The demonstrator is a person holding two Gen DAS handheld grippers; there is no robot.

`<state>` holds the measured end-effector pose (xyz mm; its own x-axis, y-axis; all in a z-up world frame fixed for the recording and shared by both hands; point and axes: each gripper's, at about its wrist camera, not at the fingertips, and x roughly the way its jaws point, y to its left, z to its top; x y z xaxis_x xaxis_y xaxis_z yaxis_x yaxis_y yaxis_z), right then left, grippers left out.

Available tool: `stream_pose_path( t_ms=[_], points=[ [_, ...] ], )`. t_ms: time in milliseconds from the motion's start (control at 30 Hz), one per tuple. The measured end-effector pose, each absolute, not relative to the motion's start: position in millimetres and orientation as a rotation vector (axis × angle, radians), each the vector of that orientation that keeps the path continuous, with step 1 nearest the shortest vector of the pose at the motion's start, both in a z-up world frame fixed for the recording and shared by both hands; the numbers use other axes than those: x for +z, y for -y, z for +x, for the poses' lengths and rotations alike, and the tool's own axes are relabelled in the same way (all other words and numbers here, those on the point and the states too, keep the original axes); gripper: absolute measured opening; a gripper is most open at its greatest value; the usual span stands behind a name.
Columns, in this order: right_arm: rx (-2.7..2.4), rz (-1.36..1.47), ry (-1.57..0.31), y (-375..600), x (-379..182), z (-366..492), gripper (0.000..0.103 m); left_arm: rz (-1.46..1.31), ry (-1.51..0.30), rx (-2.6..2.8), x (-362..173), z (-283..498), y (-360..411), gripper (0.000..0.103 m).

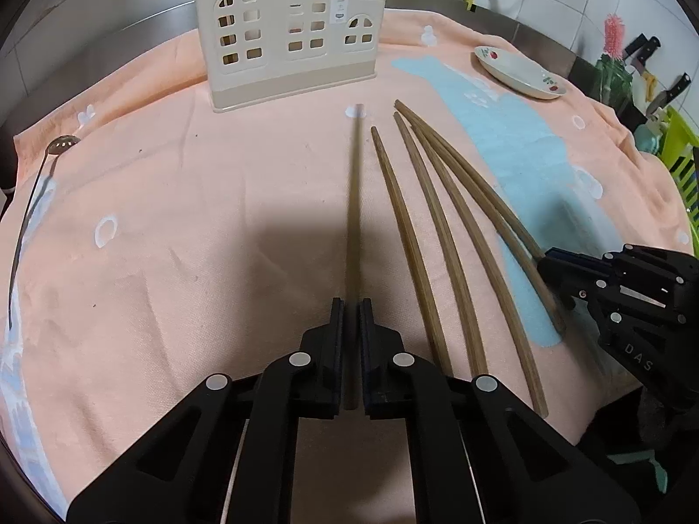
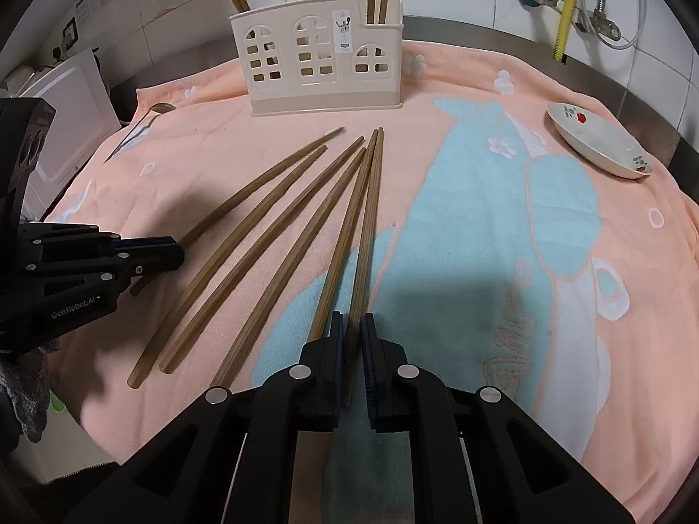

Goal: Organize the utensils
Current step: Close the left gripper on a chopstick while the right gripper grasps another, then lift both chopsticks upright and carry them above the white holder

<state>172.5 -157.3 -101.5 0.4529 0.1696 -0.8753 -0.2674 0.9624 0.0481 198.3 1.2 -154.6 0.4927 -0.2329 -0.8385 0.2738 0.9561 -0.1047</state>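
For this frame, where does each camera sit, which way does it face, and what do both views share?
Left wrist: rides the left gripper, facing forward over the towel to the utensil holder; own fingers clamp one chopstick; right gripper at right.
Right wrist: rides the right gripper, same heading; fingers around one chopstick; left gripper at left.
Shared: holder, loose chopsticks, dish, spoon.

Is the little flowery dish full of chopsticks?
No, the dish sits bare at the towel's right side, while the loose chopsticks lie on the towel.
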Motion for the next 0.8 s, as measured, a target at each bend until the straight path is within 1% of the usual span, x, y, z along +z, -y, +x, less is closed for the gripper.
stream_pose_path(
  t_ms=[267,800],
  points=[
    [0.267,-0.112,-1.011,159,-81,167,0.008,0.036,-0.975,-0.324,-140,193,-4,0.005],
    [0.29,-0.154,-0.788,151,1,181,0.007,-0.022,-0.802,-0.347,-77,186,-12,0.005]
  ],
)
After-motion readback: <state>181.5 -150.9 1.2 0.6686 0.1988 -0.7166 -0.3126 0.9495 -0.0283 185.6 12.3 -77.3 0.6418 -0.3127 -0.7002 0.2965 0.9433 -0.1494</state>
